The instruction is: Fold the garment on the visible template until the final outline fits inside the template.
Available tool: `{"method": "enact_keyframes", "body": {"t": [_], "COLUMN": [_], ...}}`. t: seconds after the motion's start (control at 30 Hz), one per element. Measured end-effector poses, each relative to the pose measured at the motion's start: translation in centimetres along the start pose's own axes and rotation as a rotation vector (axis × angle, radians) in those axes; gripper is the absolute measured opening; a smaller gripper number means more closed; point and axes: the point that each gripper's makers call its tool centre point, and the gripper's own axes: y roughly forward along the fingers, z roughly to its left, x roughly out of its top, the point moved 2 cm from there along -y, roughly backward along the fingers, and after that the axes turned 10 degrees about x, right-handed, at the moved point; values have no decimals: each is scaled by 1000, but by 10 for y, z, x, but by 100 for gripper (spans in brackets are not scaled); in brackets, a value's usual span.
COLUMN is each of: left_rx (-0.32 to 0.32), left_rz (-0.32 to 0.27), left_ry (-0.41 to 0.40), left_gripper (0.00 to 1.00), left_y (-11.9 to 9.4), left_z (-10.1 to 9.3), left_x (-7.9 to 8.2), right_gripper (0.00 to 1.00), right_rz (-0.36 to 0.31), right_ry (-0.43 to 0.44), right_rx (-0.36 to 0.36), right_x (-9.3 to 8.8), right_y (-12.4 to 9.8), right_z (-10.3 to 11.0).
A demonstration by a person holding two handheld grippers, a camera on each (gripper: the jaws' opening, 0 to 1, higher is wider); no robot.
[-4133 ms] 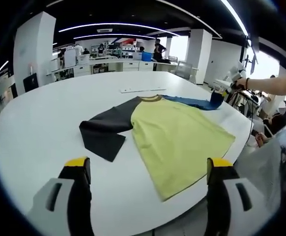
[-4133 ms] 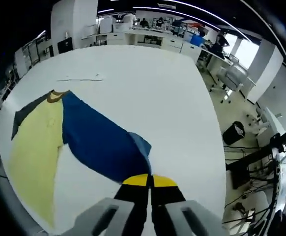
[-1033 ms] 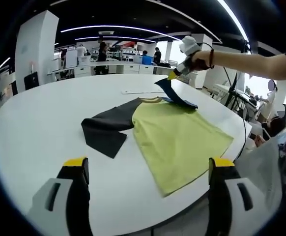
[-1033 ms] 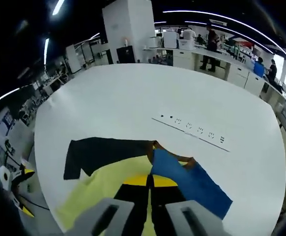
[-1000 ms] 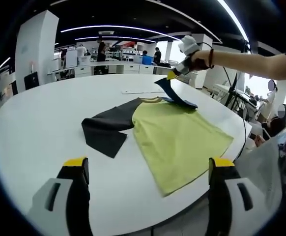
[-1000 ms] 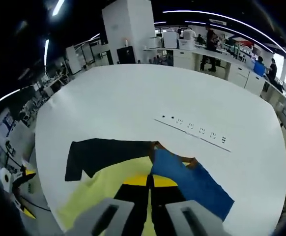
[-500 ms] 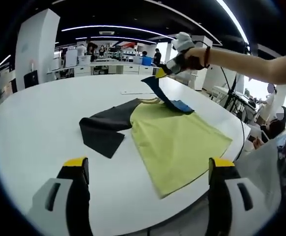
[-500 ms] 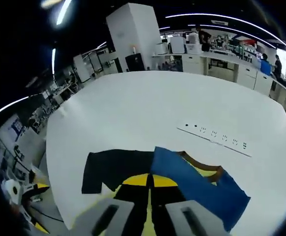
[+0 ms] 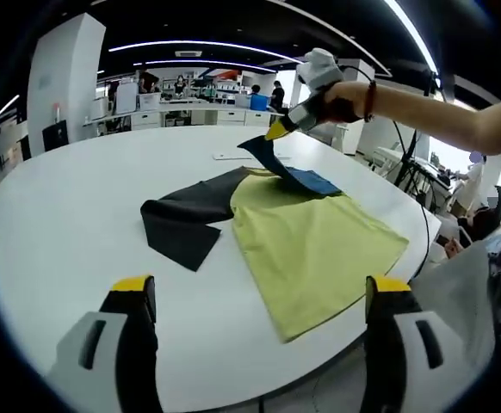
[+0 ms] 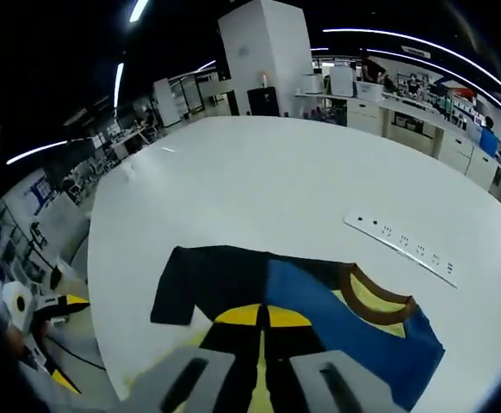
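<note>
White and wide, the round table (image 9: 52,224) sits in an open-plan lab with lit ceiling strips, white pillars and benches along the far wall where people stand. On the table lies the T-shirt (image 9: 311,241): a yellow-green body spread flat, a black sleeve (image 9: 186,224) stretched out flat to one side of it, and a brown collar (image 10: 375,297) at the neck. The blue sleeve (image 9: 289,172) on the other side of the body is lifted off the table, pulled up and across above the collar. The right gripper (image 9: 276,132), held in a person's hand (image 9: 341,99) at the end of a bare forearm, has its yellow-tipped jaws closed on the edge of that blue sleeve; in the right gripper view the tips meet with blue cloth between them. Beyond the collar a long white power strip (image 10: 401,245) lies on the table, apart from the shirt. The left gripper (image 9: 259,297) hangs near the table's edge on the hem side of the shirt, its two yellow-tipped jaws spread wide with nothing between them.
</note>
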Motion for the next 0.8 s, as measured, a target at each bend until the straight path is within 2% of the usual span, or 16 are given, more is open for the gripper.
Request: {"method": "enact_keyframes", "body": {"t": [0.17,0.43,0.53,0.73,0.8], "left_rx": [0,6,1,4,23], "left_rz": [4,7,8,7,2], "left_ry": [0,-1,-1,1,9], "left_gripper": [99,99,99,99,99], "left_y": [0,-3,-4,-4,-4], "left_z": [-1,-1,-2,-2,0], "left_x": [-1,-2,-1,0,1], "right_gripper": [0,0,0,0,0], "right_rz": [21,21,-11,-23,-29], "right_ry": [-42,-49,6,91,129], "right_rx": [-1,20,39,31,43], "right_x": [-8,-14,-16,-28,-32], "right_y": [9,20,26,44,50], "right_z": [2,8,8,5,6]}}
